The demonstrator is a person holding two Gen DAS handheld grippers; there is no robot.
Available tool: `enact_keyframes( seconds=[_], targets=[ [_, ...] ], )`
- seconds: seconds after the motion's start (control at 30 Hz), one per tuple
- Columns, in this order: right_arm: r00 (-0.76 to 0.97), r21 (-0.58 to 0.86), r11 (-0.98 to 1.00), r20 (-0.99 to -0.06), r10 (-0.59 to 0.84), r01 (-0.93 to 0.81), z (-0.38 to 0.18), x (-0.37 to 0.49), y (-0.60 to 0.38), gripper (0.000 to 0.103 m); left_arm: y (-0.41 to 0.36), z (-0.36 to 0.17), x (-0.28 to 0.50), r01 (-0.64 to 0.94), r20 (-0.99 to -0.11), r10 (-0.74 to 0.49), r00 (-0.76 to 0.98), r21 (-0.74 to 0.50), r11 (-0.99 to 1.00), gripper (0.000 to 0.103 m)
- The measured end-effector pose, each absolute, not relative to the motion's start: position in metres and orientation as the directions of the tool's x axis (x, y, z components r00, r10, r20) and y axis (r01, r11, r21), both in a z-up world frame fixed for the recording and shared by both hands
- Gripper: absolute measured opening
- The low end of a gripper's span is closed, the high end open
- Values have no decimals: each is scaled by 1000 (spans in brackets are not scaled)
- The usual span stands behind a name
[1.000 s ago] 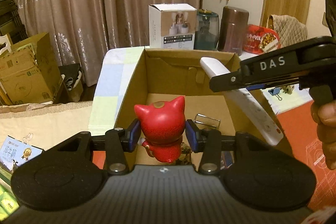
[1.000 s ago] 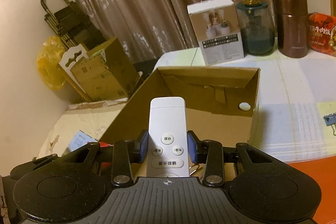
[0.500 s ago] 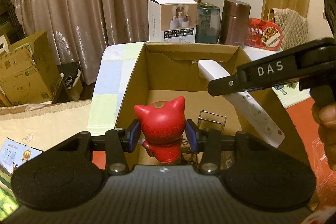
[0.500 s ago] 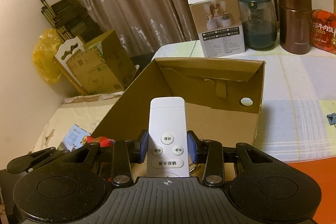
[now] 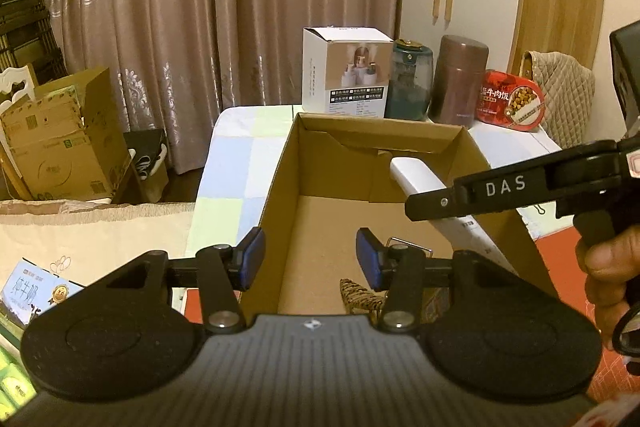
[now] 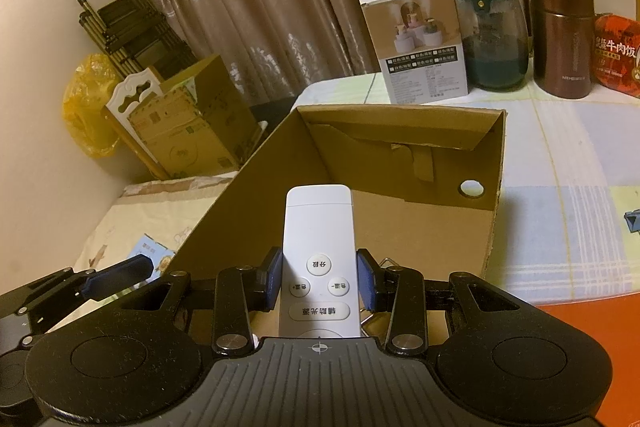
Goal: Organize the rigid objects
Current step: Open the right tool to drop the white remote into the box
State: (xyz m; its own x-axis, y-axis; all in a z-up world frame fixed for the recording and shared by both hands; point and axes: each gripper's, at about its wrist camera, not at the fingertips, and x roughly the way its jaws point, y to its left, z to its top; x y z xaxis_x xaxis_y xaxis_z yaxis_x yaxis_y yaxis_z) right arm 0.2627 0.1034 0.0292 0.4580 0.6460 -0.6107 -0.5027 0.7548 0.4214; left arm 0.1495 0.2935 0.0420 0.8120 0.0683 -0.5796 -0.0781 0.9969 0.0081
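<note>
An open cardboard box [image 5: 280, 183] stands on the table; it also shows in the right wrist view [image 6: 496, 163]. My left gripper [image 5: 310, 263] is open and empty above the box's near end. The red cat figure is out of sight. My right gripper [image 6: 318, 279] is shut on a white remote [image 6: 318, 239] and holds it over the box's near right side. In the left wrist view the remote [image 5: 420, 179] slants down into the box under the right gripper's black arm [image 5: 500, 187]. A woven item [image 5: 360, 297] and a wire clip [image 5: 408, 245] lie inside the box.
A white carton [image 5: 346, 73], a teal jar [image 5: 412, 83], a brown flask [image 5: 458, 81] and a red tin [image 5: 510, 101] stand behind the box. Cardboard boxes [image 5: 64, 139] sit on the floor at left. An orange mat [image 6: 592, 311] lies at right.
My left gripper has opened and let go of the red cat figure, which is no longer seen. Both grippers have risen slightly; the right still holds the remote.
</note>
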Motion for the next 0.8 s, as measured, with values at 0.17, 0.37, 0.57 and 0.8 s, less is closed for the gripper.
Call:
enact_keyframes(
  seconds=[0.17, 0.37, 0.57, 0.8],
  targets=[
    [447, 422, 753, -618, 647, -505, 28, 261, 105, 35, 294, 43, 147, -80, -577, 63, 814, -4, 997, 45],
    [437, 419, 754, -629, 643, -506, 24, 260, 108, 36, 293, 39, 145, -78, -583, 62, 810, -3, 997, 45],
    [437, 440, 749, -618, 653, -496, 27, 262, 105, 51, 292, 41, 141, -86, -582, 70, 810, 1, 996, 49],
    [473, 447, 754, -592, 652, -481, 41, 253, 83, 54, 287, 50, 130, -90, -572, 65, 818, -15, 996, 51]
  ],
)
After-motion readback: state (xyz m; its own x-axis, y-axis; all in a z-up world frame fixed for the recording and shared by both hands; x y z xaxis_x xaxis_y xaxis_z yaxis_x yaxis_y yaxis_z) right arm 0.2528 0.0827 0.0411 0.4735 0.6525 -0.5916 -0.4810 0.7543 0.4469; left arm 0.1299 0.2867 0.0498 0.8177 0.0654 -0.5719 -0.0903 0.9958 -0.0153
